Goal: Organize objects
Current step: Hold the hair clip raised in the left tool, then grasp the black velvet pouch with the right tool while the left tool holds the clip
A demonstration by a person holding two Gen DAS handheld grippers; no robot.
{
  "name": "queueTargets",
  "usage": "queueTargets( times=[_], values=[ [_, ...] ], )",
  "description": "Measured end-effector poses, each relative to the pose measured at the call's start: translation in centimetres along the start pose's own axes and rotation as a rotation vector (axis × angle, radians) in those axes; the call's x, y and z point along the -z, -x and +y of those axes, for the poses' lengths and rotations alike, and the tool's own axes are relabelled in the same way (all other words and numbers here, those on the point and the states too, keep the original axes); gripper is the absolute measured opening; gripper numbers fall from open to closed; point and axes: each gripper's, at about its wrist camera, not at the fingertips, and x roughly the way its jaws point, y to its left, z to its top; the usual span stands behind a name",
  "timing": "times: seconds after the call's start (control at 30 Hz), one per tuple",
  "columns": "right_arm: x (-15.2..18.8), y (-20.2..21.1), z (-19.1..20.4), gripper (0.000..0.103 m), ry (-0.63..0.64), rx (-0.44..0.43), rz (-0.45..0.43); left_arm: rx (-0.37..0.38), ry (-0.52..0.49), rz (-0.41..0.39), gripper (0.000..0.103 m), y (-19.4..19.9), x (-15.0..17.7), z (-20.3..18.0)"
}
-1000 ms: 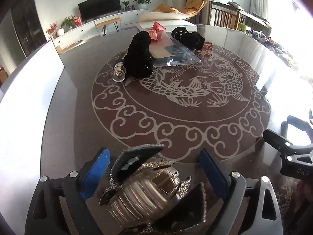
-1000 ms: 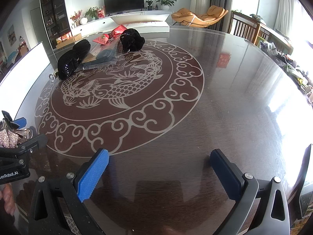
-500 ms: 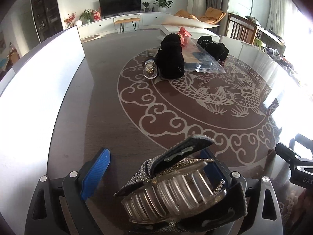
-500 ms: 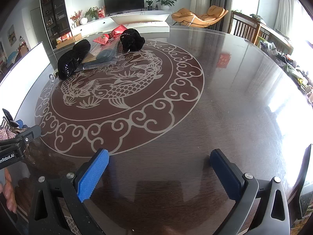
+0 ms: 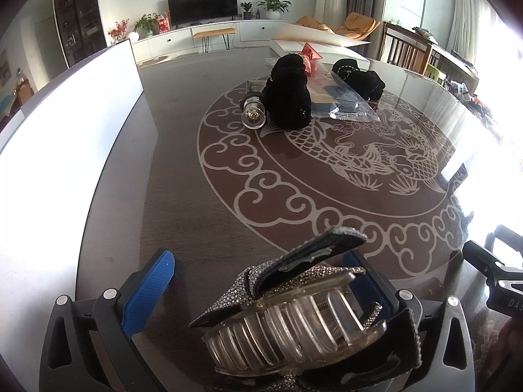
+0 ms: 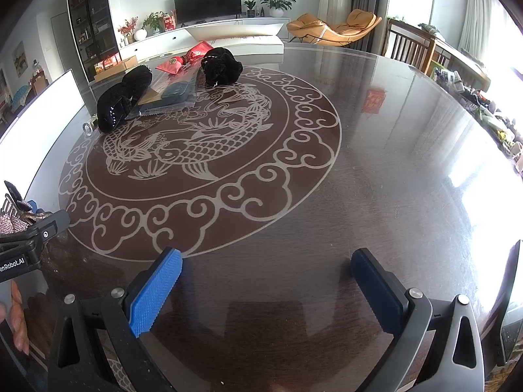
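A clear hair claw clip with a rhinestone black bow [image 5: 304, 313] lies between the fingers of my left gripper [image 5: 261, 287]. The jaws stand wide; the clip leans against the right blue pad, and the left pad [image 5: 147, 290] is apart from it. The clip's edge also shows in the right wrist view [image 6: 14, 215]. My right gripper [image 6: 266, 287] is open and empty over the dark table [image 6: 376, 179]. A black scrunchie [image 5: 287, 94], a second black scrunchie [image 5: 358, 78], a clear plastic bag [image 5: 343, 101], a red pouch [image 5: 310, 55] and a glass knob [image 5: 253, 116] lie at the far side.
A white board [image 5: 65, 137] stands along the table's left edge. Chairs [image 6: 412, 45] and a cluttered sideboard stand to the far right. The right gripper's body [image 5: 497, 281] shows at the right edge of the left wrist view.
The left gripper has turned and lifted slightly with the clip; the clip has shifted from the middle toward the right pad. The right gripper has not moved.
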Motion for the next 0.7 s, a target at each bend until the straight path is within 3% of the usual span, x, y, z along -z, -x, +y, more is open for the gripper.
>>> queueTargets(
  times=[0.17, 0.33, 0.5, 0.57, 0.7],
  values=[
    [-1.5, -0.6, -0.6, 0.103, -0.001, -0.068, 0.013, 0.0, 0.0, 0.0, 0.103, 0.0, 0.0, 0.0],
    [-9.3, -3.2, -0.9, 0.102, 0.015, -0.102, -0.05, 0.003, -0.001, 0.0, 0.103, 0.0, 0.0, 0.0],
    [-17.9, -7.0, 2.1, 0.087, 0.114, -0.149, -0.071, 0.003, -0.001, 0.0, 0.103, 0.0, 0.0, 0.0],
    [-19.9, -8.7, 3.5, 0.076, 0.14, -0.171, -0.039, 0.004, -0.002, 0.0, 0.103, 0.0, 0.0, 0.0],
    [-21.9, -11.4, 5.2, 0.072, 0.152, -0.201, -0.019, 0.004, -0.002, 0.0, 0.103, -0.1, 0.0, 0.0]
  ],
)
